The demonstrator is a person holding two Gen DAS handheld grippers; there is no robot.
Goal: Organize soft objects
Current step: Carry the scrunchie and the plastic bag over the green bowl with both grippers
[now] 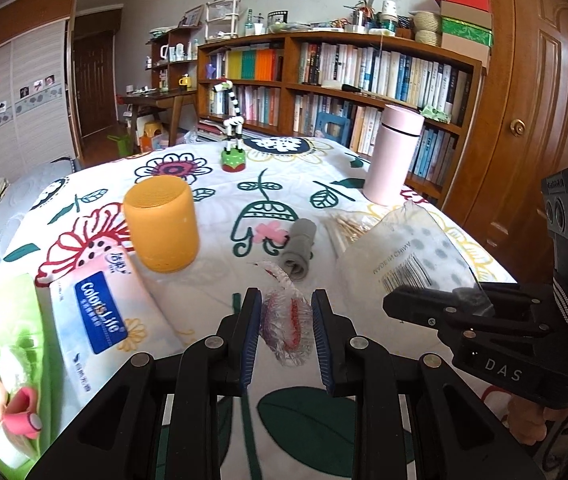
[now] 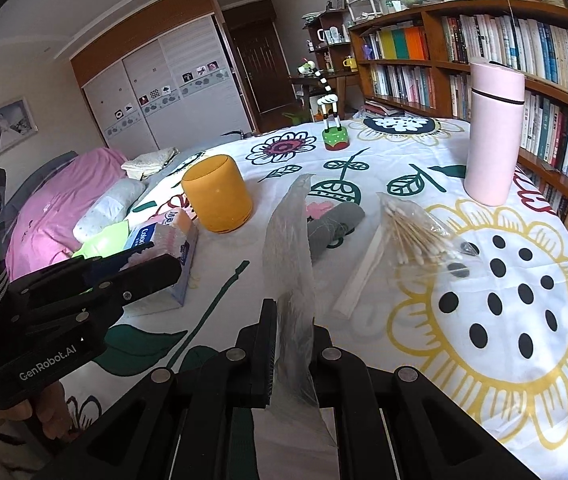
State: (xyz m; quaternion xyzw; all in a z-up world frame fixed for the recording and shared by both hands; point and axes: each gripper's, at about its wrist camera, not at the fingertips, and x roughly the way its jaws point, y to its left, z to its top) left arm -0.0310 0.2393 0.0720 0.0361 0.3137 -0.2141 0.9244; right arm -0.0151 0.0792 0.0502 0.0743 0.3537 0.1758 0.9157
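Tablecloth (image 1: 212,208): cup (image 1: 161,224), flask (image 1: 393,154), sock (image 1: 299,249) nr grippers.

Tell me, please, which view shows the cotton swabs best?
The right wrist view: the cotton swabs lie unobstructed in their clear bag. The left wrist view shows only a few ends beside the plastic bag.

"Colors Life" on the tissue pack (image 1: 100,312); "MADE IN CHINA" on the plastic bag (image 1: 404,256); "GenRobot.AI" on the left gripper (image 2: 146,264).

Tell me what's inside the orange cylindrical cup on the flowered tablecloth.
Only the ribbed inner wall of the orange cylindrical cup shows near its rim; its bottom is hidden by the front wall.
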